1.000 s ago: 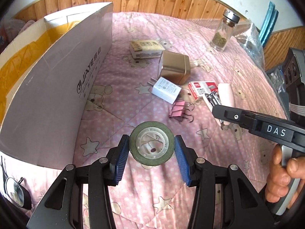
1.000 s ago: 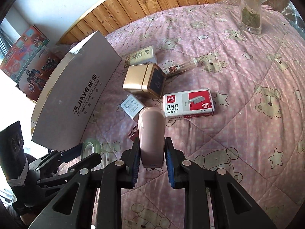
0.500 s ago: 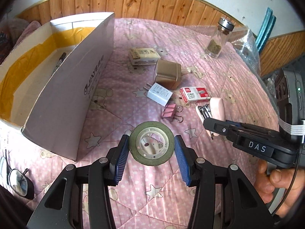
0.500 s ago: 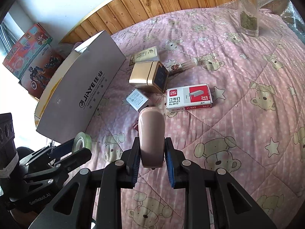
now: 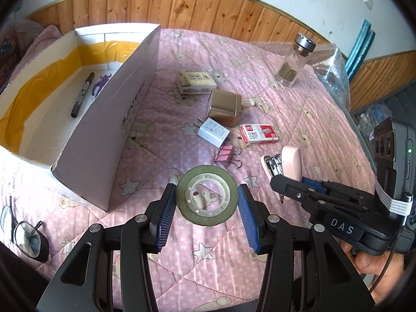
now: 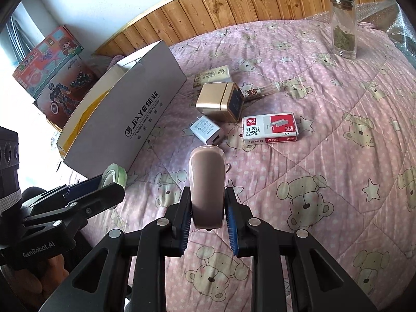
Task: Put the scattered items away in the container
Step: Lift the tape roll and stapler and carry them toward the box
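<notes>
My left gripper [image 5: 206, 202] is shut on a green tape roll [image 5: 206, 199] and holds it above the pink quilt, right of the open cardboard box [image 5: 109, 119]. The roll also shows in the right wrist view [image 6: 113, 176]. My right gripper [image 6: 206, 213] is shut on a pink stapler [image 6: 206, 184], also seen in the left wrist view [image 5: 291, 161]. Loose on the quilt lie a staples box [image 6: 269, 128], a white charger [image 6: 206, 130], a gold box [image 6: 218, 101], a pink binder clip [image 5: 226, 154] and a beige packet [image 5: 195, 82].
A black marker [image 5: 82, 95] lies inside the box. A glass jar [image 6: 342, 28] stands at the far right of the bed. Eyeglasses [image 5: 26, 236] lie at the near left edge. Toy boxes [image 6: 49, 78] stand behind the cardboard box. Bubble wrap [image 5: 330, 70] lies far right.
Both grippers have risen and pulled back with their loads. The box's inside and the marker have come into the left wrist view.
</notes>
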